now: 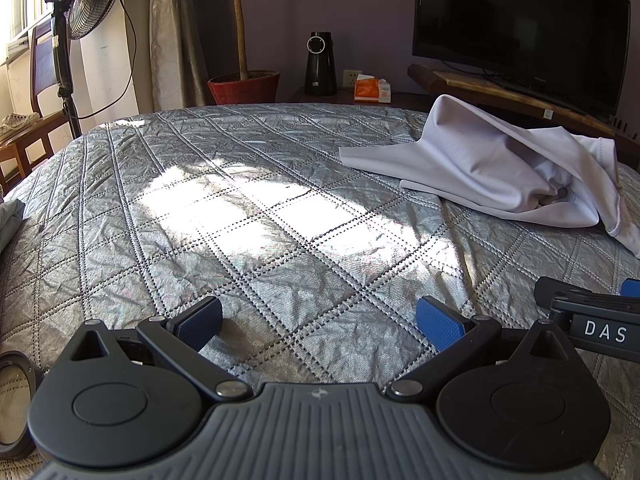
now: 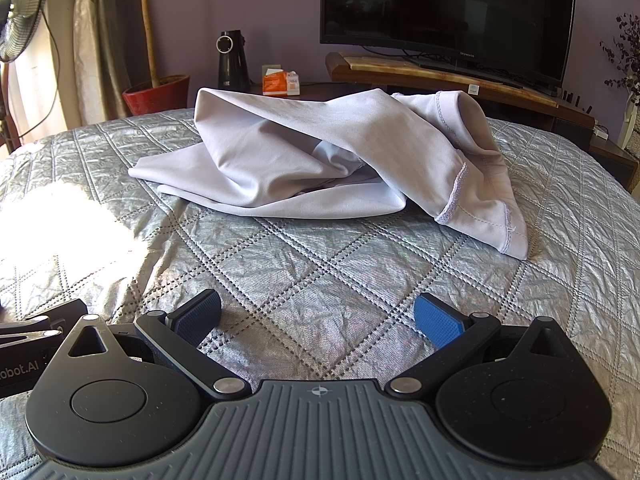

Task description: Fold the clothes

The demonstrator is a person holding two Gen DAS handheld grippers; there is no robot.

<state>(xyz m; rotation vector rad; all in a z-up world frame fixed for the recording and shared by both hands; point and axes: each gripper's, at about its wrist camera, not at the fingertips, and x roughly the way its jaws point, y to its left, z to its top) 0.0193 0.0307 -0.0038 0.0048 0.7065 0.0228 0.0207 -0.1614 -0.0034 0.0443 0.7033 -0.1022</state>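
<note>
Right wrist view: right gripper jaws wide, empty, low over the quilted bed. Left gripper jaws likewise wide, empty. Crumpled pale lilac garment lies on the bed, beyond the right gripper, apart from both.

1. Garment lies on bed, far side, ahead of right gripper.
2. Left gripper just beside it, to the left.
3. TV, plant pot behind bed; pot left of TV.
</note>
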